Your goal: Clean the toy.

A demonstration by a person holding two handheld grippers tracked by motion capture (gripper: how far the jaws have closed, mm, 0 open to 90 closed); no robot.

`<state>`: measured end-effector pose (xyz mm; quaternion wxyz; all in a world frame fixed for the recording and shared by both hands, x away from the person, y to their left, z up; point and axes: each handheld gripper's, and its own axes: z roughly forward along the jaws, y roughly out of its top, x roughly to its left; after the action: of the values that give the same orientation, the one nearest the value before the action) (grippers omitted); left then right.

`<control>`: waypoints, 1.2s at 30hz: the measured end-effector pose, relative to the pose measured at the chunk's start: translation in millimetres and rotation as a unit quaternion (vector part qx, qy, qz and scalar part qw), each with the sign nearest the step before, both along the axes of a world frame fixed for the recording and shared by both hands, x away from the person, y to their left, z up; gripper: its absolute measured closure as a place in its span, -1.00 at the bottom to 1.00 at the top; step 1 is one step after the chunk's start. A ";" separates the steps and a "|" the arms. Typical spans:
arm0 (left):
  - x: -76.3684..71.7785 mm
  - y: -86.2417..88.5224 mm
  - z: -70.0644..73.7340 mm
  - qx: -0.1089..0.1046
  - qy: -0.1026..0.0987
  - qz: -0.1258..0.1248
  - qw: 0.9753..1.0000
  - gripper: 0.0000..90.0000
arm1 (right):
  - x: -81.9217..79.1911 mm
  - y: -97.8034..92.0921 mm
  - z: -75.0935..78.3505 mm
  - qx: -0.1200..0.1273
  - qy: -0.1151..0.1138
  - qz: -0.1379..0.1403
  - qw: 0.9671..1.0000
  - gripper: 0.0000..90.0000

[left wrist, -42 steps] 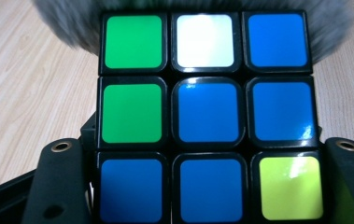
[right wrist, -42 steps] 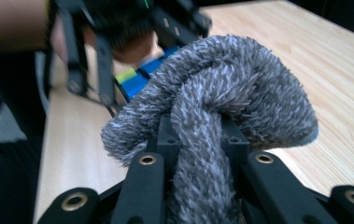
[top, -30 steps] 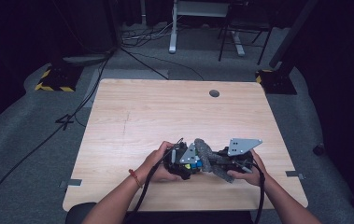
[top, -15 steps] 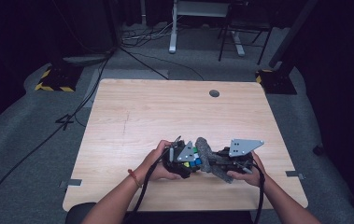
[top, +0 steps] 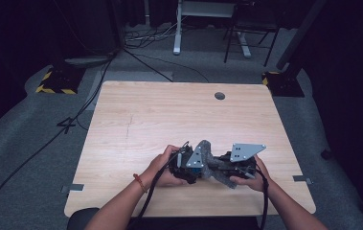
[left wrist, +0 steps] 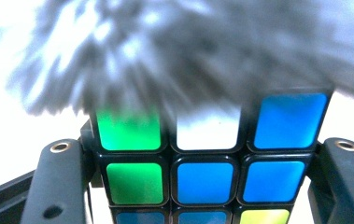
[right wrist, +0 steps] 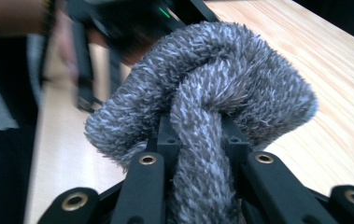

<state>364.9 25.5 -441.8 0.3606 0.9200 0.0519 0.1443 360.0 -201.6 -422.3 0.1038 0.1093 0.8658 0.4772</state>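
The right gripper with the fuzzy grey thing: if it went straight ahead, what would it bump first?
Probably the left gripper and the puzzle cube it grips. In the high view the right gripper points straight at them, its fuzzy grey cloth leading, seemingly brushing the cube already. Exact depth is unclear.

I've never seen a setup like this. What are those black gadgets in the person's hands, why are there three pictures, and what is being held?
A person sits at a wooden table holding a hand-operated gripper in each hand. One camera looks down from above; the other two ride on the grippers and look along their black fingers. The left gripper is clamped on a coloured puzzle cube. The right gripper is pinching a fuzzy grey cloth, which is pressed against the cube, perhaps to wipe it. From above, both meet near the table's front edge.
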 end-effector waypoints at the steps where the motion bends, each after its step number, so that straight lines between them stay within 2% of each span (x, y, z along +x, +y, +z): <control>1: 0.2 2.7 2.2 -0.008 0.002 0.000 1.000 -0.26 | 2.2 -2.8 -1.2 0.000 0.003 -0.003 1.000 0.69; 2: 0.3 5.2 4.0 -0.013 0.000 0.005 1.000 -0.26 | 4.8 -6.9 -3.4 0.003 0.013 -0.011 1.000 0.69; 5: 1.6 12.7 9.6 -0.032 -0.002 0.008 0.999 -0.26 | 10.8 -12.9 -8.2 -0.016 0.015 -0.031 0.999 0.69; 6: 1.6 14.0 10.5 -0.037 -0.003 0.008 0.999 -0.26 | 14.6 -15.1 -11.8 -0.018 0.024 -0.039 0.999 0.69; 8: 0.8 16.5 12.4 -0.046 -0.001 0.009 0.999 -0.26 | 18.1 -16.0 -15.7 -0.024 0.032 -0.042 0.998 0.69; 11: 0.3 15.8 12.6 -0.046 -0.004 0.005 0.999 -0.26 | 20.1 -16.2 -18.3 -0.012 0.046 -0.035 0.998 0.69; 13: 0.5 14.6 11.1 -0.050 0.005 0.001 0.999 -0.27 | 18.3 -14.9 -16.7 0.006 0.049 -0.020 0.999 0.69; 15: 1.4 13.3 8.9 -0.045 0.007 0.000 0.999 -0.27 | 15.3 -13.7 -14.1 0.014 0.043 -0.011 0.999 0.69; 17: 0.4 8.7 4.8 -0.018 0.003 0.005 1.000 -0.28 | 13.2 -15.0 -10.2 0.035 0.045 -0.001 0.998 0.69; 18: 0.1 6.6 2.9 -0.013 0.001 0.003 1.000 -0.28 | 11.9 -14.9 -7.8 0.037 0.041 0.002 0.999 0.69; 20: 0.8 4.0 0.9 -0.015 0.012 -0.002 1.000 -0.27 | 8.0 -13.7 -3.8 0.045 0.035 0.011 0.998 0.69; 22: 0.2 1.3 0.1 -0.006 0.006 0.001 1.000 -0.27 | 4.2 -10.6 -1.6 0.034 0.023 0.010 0.999 0.69; 26: 1.9 3.4 1.5 -0.021 0.012 0.004 1.000 -0.26 | 4.9 -10.7 -1.5 0.033 0.021 0.004 0.999 0.69; 30: 2.3 7.3 6.1 -0.041 0.013 0.005 0.999 -0.26 | 9.9 -13.3 -5.7 0.031 0.029 -0.008 0.999 0.69; 32: 1.9 8.3 7.8 -0.044 0.009 0.004 0.999 -0.26 | 11.6 -13.6 -9.9 0.030 0.039 -0.009 0.999 0.69; 36: 1.7 12.0 12.2 -0.060 0.010 0.005 0.998 -0.26 | 14.1 -9.1 -18.6 0.007 0.050 -0.009 0.999 0.69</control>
<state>366.6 37.5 -429.5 0.4134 0.8980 0.0689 0.1338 374.1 -210.8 -440.9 0.0637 0.1411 0.8657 0.4761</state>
